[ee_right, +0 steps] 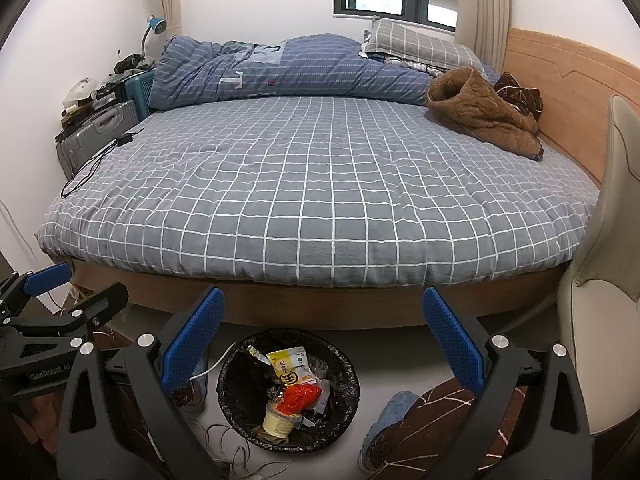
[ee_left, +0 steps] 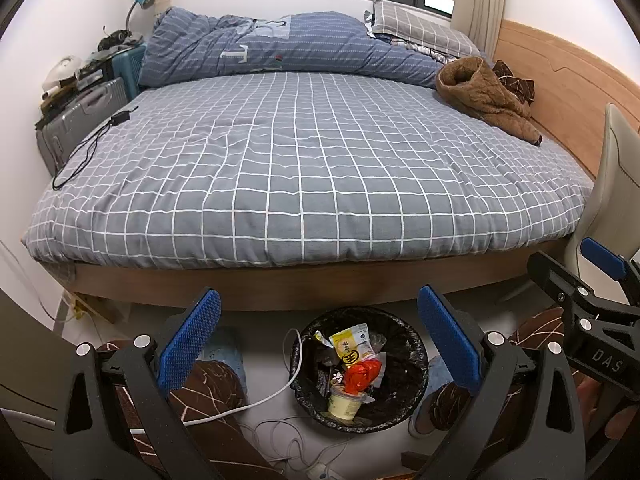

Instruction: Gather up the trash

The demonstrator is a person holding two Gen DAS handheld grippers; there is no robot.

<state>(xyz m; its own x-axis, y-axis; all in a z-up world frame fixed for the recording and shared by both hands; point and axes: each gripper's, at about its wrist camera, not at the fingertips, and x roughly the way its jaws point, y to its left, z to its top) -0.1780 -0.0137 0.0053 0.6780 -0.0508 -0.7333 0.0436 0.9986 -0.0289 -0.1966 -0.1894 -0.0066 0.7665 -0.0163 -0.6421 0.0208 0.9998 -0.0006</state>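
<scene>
A round bin with a black liner (ee_left: pixel 400 332) (ee_right: pixel 244 364) stands on the floor before the bed. In it lie a yellow snack packet (ee_left: pixel 352 346) (ee_right: pixel 289 366), a red wrapper (ee_left: pixel 362 376) (ee_right: pixel 300 397) and a pale yellow cup (ee_left: pixel 343 405) (ee_right: pixel 277 423). My left gripper (ee_left: pixel 318 344) is open and empty, held above the bin. My right gripper (ee_right: pixel 322 344) is open and empty, above and right of the bin. Each gripper shows at the edge of the other's view: the right one (ee_left: pixel 592 276) and the left one (ee_right: pixel 76 284).
A bed with a grey checked sheet (ee_left: pixel 304 160) (ee_right: pixel 320 184) fills the view, with a blue duvet (ee_left: pixel 280 44), a brown fleece garment (ee_left: pixel 488 96) (ee_right: pixel 484 112) and a black cable (ee_left: pixel 88 148). White cables (ee_left: pixel 240 408) lie on the floor. A beige chair (ee_right: pixel 600 280) stands right. Suitcases (ee_left: pixel 80 112) stand left.
</scene>
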